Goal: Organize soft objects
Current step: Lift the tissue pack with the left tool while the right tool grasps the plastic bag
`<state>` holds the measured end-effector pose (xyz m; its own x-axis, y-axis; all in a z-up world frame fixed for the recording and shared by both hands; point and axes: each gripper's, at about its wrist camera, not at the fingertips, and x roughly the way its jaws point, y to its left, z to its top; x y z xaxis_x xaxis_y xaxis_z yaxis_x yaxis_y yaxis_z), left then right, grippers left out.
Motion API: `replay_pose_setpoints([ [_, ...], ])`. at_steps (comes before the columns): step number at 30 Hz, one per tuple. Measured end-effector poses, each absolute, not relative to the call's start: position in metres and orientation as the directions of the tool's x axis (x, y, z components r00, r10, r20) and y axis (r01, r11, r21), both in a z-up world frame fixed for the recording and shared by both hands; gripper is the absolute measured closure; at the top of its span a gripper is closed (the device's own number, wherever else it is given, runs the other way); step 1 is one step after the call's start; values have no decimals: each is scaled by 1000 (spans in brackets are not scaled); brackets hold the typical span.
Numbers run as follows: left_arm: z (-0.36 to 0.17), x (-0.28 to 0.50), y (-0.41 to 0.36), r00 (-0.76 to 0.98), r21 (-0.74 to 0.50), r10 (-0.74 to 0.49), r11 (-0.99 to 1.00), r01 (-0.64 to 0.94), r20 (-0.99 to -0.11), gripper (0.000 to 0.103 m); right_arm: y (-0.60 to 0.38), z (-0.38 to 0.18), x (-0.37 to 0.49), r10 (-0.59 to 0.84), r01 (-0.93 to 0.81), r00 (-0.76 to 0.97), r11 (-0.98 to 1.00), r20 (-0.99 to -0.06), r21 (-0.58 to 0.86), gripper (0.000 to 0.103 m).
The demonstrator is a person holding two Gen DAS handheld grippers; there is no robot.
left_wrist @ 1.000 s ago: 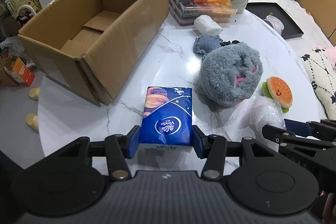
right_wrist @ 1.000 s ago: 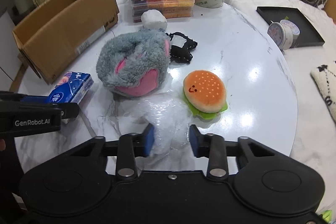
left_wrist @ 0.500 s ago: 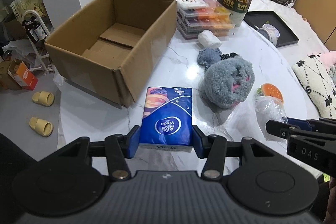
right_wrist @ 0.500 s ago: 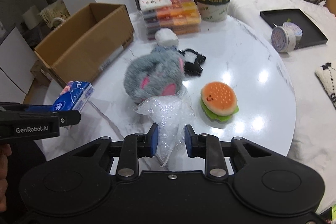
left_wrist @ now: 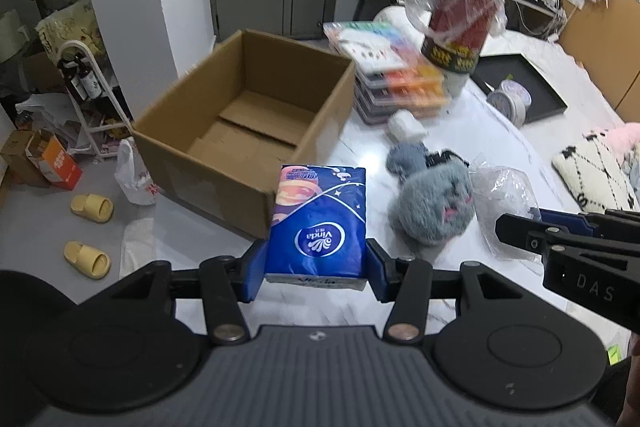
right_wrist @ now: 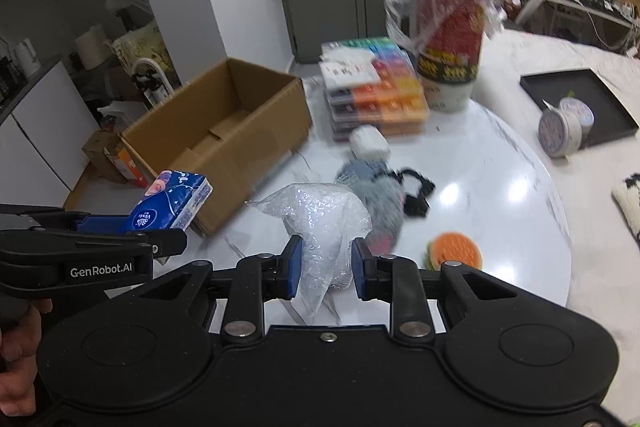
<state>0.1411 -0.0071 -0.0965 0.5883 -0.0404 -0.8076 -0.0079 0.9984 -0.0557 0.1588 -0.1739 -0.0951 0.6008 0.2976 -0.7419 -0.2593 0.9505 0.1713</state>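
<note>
Gripping a tissue pack [left_wrist: 318, 223], the left claw [left_wrist: 316, 269] faces the open cardboard box [left_wrist: 240, 123]; right claw [right_wrist: 325, 263] pinches a plastic bag [right_wrist: 320, 223].

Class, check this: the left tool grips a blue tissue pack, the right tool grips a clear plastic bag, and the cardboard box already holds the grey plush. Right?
Not quite. The box is empty in the left wrist view; the grey plush lies on the table beside it. The left tool does grip the tissue pack, and the right tool the bag.

Blue plastic-wrapped tissue pack [left_wrist: 318, 223]: "Vinda". Black left gripper [right_wrist: 132, 227], side of body: "GenRobot.AI". Black right gripper [left_wrist: 520, 231], side of body: "DAS". Red tub's lettering blurred.
</note>
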Motion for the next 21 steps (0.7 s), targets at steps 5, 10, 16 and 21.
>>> replay_pose_setpoints([
  [5,-90,148,5,596,-53,-26,998,-27,-802,53,-161,-83,168,330,-285,616,940,-715,188,78],
  [10,-84,155,21,604,-42,-4,998,-49,-797,53,-148,-77,177,350,-305,623,932,-700,194,78],
  [16,-81,168,42,601,-47,13,995,-85,-799,53,-132,-71,188,376,-338,624,920,-685,198,78],
  [21,-82,180,57,595,-54,17,993,-102,-804,53,-123,-67,198,384,-350,623,916,-681,196,78],
])
